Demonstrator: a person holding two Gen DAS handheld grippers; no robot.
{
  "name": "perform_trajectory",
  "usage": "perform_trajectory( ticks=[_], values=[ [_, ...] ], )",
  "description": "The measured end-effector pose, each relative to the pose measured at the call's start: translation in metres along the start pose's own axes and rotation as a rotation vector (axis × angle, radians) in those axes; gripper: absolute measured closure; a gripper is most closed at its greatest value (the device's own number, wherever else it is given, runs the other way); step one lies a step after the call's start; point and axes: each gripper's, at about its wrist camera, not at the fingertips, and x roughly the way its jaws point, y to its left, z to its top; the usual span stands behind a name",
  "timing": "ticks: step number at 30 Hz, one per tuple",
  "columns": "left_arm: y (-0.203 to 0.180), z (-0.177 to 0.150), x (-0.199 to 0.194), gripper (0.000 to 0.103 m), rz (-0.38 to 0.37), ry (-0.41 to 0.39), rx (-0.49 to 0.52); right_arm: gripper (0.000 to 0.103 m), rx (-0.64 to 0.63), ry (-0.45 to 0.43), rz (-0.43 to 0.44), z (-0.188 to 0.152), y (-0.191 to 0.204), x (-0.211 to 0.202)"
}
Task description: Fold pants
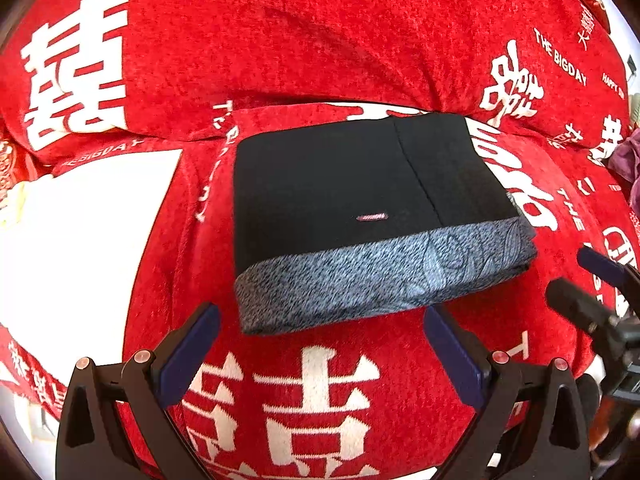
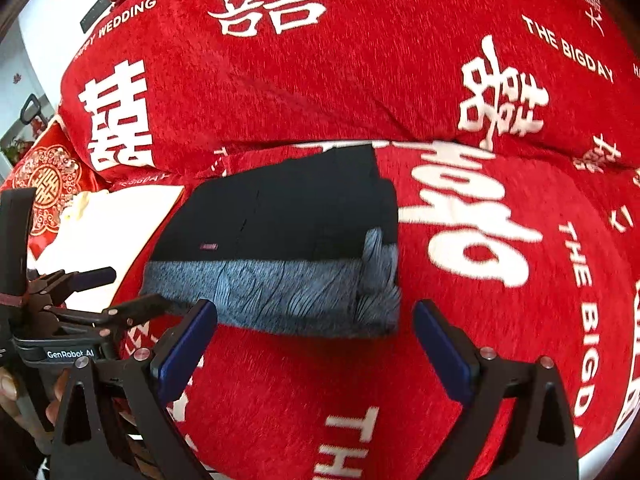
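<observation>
The pants (image 1: pixel 352 200) lie folded into a compact black rectangle with a grey patterned band along the near edge, on a red sofa seat. They also show in the right wrist view (image 2: pixel 288 236). My left gripper (image 1: pixel 322 320) is open and empty, just in front of the pants' near edge. My right gripper (image 2: pixel 316 314) is open and empty, in front of the pants' near right corner. The right gripper's fingers (image 1: pixel 576 300) show at the right of the left wrist view; the left gripper (image 2: pixel 100 296) shows at the left of the right wrist view.
The red sofa cover (image 1: pixel 304 392) with white characters covers seat and backrest (image 2: pixel 360 60). A white patch of the cover (image 1: pixel 80 232) lies left of the pants. An embroidered red cushion (image 2: pixel 46 184) sits at the far left. A purple cloth (image 1: pixel 628 156) is at the right edge.
</observation>
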Motion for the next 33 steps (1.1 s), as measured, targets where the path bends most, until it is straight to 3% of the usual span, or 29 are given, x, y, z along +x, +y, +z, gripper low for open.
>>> perform_trajectory(
  ticks=[6,15,20,25,33],
  values=[
    [-0.002,-0.011,0.0,0.002,0.039,0.018,-0.001,0.004,-0.072,0.015,-0.109,-0.022,0.029,0.006],
    [0.003,-0.012,-0.006,0.002,0.05,-0.009,-0.041,0.004,-0.112,0.035,-0.199,-0.016,0.045,0.008],
    [0.001,-0.014,-0.01,0.002,0.073,-0.07,-0.048,0.004,-0.083,0.037,-0.218,-0.008,0.037,0.009],
    [-0.005,-0.014,-0.005,0.002,0.093,-0.03,0.0,0.004,-0.091,0.044,-0.225,-0.005,0.038,0.011],
    [-0.006,-0.019,-0.006,0.002,0.088,-0.049,0.022,0.004,-0.086,0.09,-0.233,-0.009,0.034,0.018]
  ],
)
